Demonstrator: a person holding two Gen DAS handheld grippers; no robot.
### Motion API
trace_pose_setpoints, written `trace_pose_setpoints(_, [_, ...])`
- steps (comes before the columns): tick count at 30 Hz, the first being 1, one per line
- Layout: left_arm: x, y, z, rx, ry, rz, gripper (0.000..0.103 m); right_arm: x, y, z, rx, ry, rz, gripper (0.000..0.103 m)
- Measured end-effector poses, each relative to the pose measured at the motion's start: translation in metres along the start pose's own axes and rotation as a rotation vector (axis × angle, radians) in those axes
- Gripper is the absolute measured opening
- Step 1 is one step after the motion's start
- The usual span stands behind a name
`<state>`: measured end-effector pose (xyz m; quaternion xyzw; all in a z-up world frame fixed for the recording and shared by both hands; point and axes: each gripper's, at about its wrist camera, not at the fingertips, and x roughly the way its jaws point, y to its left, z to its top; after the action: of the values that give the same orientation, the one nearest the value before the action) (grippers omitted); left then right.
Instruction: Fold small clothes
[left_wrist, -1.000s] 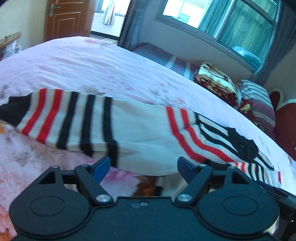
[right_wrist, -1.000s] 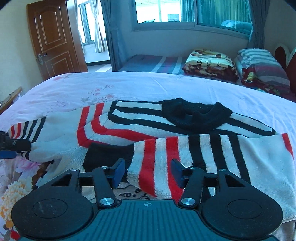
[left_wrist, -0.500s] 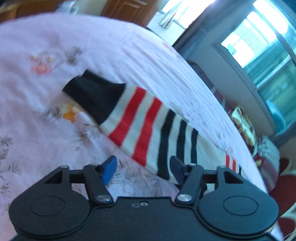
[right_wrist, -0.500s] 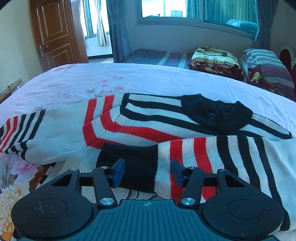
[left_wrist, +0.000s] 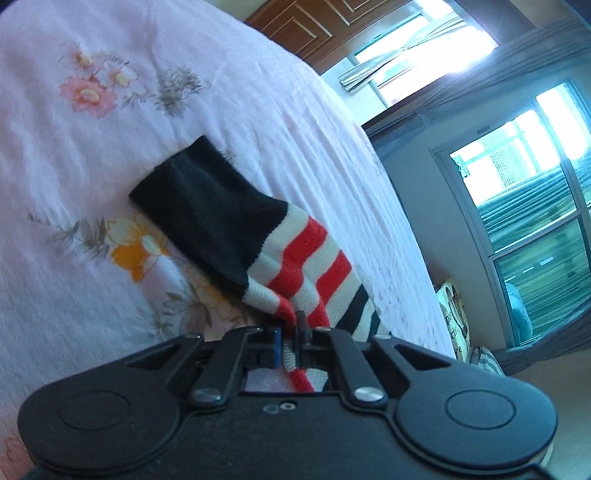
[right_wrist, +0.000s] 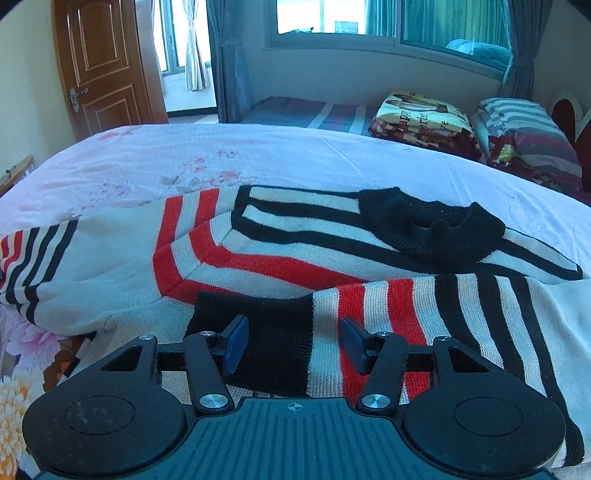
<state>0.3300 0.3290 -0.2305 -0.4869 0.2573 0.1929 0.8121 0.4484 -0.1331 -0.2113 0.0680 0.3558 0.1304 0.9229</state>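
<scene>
Striped sleeve (left_wrist: 295, 266) in left hand-held gripper (left_wrist: 290, 334)

daylight from windows (right_wrist: 332, 18) | panes blown out | fisheye-bent edges | slight blur

Open quilt (right_wrist: 258, 155) stretched clear from the striped sweater (right_wrist: 295, 254) to the bed's far edge, giving a gripper free passage there. Folded blankets and pillows (right_wrist: 424, 118) crowded the far right corner. Bare flowered quilt also lay open beyond the sweater's black cuff (left_wrist: 207, 214), toward the door-side edge.
</scene>
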Motion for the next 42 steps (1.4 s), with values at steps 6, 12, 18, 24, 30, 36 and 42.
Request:
trace_pose_setpoints(6, [-0.020,-0.042,0.003,0.135,-0.055,-0.074,0.005,0.012,0.004,-0.009,-0.080,0.030,-0.026,0.055])
trace_pose_setpoints(12, [-0.031,-0.133,-0.035,0.389,-0.021,-0.230,0.005,-0.010,-0.015,0.001,0.029,-0.014,0.014,0.055])
trace_pose_setpoints(18, [-0.008,-0.224,-0.126,0.617,0.166,-0.401,0.005,-0.044,-0.054,-0.001,0.105,-0.047,-0.015,0.055])
trace_pose_setpoints(24, [0.043,-0.258,-0.242,0.841,0.445,-0.418,0.006,-0.069,-0.104,-0.018,0.207,-0.021,-0.052,0.055])
trace_pose_setpoints(30, [0.052,-0.253,-0.265,0.867,0.505,-0.342,0.063,-0.085,-0.119,-0.030,0.256,-0.010,-0.025,0.056])
trace_pose_setpoints(36, [0.011,-0.265,-0.238,0.832,0.413,-0.396,0.077,-0.098,-0.105,-0.029,0.252,-0.053,0.042,0.094])
trace_pose_setpoints(42, [0.004,-0.234,-0.183,0.744,0.245,-0.231,0.073,-0.086,-0.047,-0.014,0.036,-0.065,0.035,0.094])
